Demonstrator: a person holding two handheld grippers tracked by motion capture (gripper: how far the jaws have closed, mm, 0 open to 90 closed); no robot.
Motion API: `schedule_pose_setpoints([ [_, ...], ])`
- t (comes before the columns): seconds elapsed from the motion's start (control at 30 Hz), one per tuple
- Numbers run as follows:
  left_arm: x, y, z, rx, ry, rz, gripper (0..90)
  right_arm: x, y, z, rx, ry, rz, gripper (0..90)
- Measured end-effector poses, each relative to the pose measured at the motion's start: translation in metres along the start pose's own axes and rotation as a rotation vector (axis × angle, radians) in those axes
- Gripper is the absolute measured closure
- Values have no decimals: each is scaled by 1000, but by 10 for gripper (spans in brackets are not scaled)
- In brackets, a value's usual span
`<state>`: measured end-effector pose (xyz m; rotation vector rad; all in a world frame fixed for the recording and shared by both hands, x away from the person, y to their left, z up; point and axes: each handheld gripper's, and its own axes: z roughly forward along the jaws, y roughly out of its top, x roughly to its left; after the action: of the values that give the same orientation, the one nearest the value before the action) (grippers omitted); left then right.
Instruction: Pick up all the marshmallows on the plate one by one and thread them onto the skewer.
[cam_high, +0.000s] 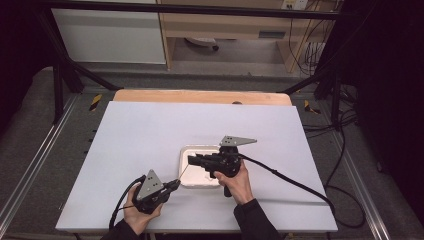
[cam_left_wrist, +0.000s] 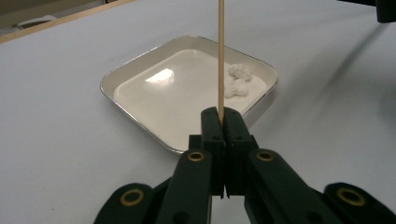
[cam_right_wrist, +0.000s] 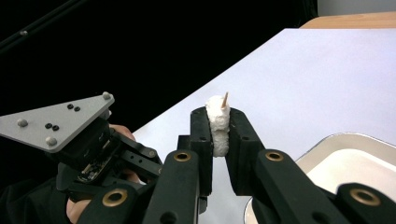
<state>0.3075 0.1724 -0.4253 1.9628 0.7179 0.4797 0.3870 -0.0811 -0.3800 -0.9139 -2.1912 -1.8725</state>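
Skewer (cam_left_wrist: 220, 56) clamped in left gripper (cam_left_wrist: 223, 122) jaws, right gripper (cam_right_wrist: 219, 128) jaws squeezing marshmallow (cam_right_wrist: 218, 123), apparently skewered, tray (cam_left_wrist: 140, 58) beside.

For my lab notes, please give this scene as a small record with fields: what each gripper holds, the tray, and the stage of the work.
left gripper: shut on a thin wooden skewer
right gripper: shut on a white marshmallow-like piece
skewer tip: pokes out through the top of the held piece
tray: shallow white square, on the white table
tray contents: a few more white pieces in one corner
stage: one piece threaded on the skewer, others not yet
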Motion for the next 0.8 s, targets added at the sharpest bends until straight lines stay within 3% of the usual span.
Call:
schedule_pose_setpoints([
  [0.13,1,3,-1,-19,-4,1,893,-1,-3,3,15,8,8,827],
  [0.2,-1,11,-2,-49,2,10,893,-1,-9,10,65,47,27,823],
  [0.23,-2,13,0,-37,14,11,893,0,-16,18,92,68,27,821],
  [0.3,2,7,3,-34,-1,-19,892,3,-20,25,100,39,-6,818],
  [0.6,2,8,3,-35,3,-34,891,2,-22,26,99,17,-5,789],
  [0.67,3,7,4,-32,-2,-42,890,2,-21,26,104,11,-4,753],
  [0.8,7,4,5,-39,-2,-60,890,3,-18,21,87,-49,-28,577],
])
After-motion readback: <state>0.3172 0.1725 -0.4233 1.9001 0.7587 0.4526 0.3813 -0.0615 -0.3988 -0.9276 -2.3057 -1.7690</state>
